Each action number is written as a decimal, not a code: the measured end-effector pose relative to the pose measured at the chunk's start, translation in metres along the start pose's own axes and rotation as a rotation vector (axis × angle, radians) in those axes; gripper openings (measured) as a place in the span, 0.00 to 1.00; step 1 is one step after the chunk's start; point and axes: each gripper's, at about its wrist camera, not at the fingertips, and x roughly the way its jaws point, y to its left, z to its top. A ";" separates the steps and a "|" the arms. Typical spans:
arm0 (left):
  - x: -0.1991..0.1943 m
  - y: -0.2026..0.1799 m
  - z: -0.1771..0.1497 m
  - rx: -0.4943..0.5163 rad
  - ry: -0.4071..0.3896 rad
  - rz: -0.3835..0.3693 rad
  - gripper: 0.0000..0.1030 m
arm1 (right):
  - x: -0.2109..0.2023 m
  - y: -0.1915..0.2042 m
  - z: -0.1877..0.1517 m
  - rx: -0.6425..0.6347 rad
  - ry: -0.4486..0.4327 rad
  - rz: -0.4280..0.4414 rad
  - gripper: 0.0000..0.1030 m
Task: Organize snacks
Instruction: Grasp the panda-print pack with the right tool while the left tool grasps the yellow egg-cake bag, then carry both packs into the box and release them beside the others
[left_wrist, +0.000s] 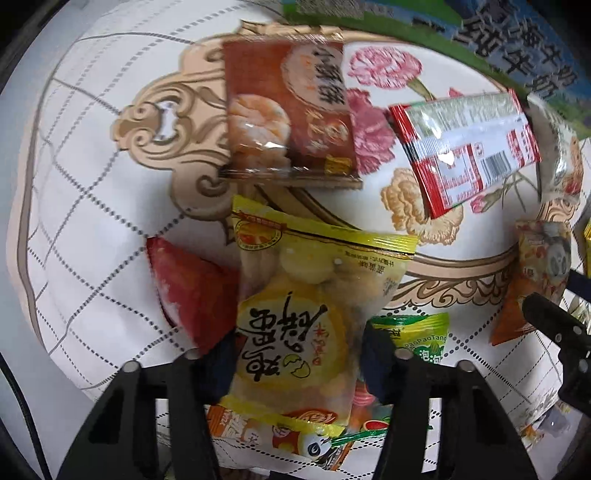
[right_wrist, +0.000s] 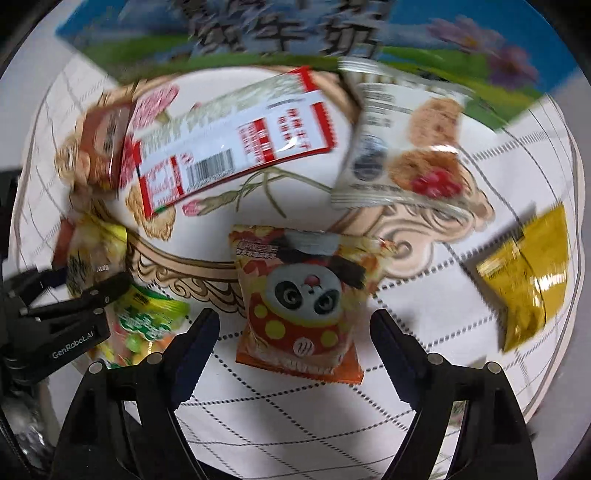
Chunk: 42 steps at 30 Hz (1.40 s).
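Note:
My left gripper (left_wrist: 297, 354) is shut on a yellow egg-biscuit packet (left_wrist: 306, 302) and holds it over the tablecloth; the packet also shows in the right wrist view (right_wrist: 96, 251). My right gripper (right_wrist: 291, 325) is open, its fingers on either side of an orange panda snack packet (right_wrist: 303, 299) that lies on the cloth and also shows at the right of the left wrist view (left_wrist: 535, 273). A brown biscuit packet (left_wrist: 288, 110) and a red and white packet (left_wrist: 465, 147) lie further back.
A red wedge packet (left_wrist: 192, 291), a green candy bag (left_wrist: 417, 336) and another panda packet (left_wrist: 280, 432) lie under the left gripper. A cookie packet (right_wrist: 406, 147) and a gold packet (right_wrist: 524, 277) lie to the right. A blue-green milk box (right_wrist: 295, 37) stands at the back.

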 end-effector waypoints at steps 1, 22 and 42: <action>-0.002 0.003 0.000 -0.017 -0.006 -0.004 0.48 | -0.001 -0.004 -0.002 0.018 -0.007 0.006 0.84; -0.041 -0.020 -0.028 -0.045 -0.097 -0.024 0.42 | -0.004 -0.035 -0.031 0.063 -0.112 -0.019 0.53; -0.243 -0.063 0.083 0.097 -0.350 -0.204 0.42 | -0.206 -0.096 0.085 0.083 -0.393 0.154 0.53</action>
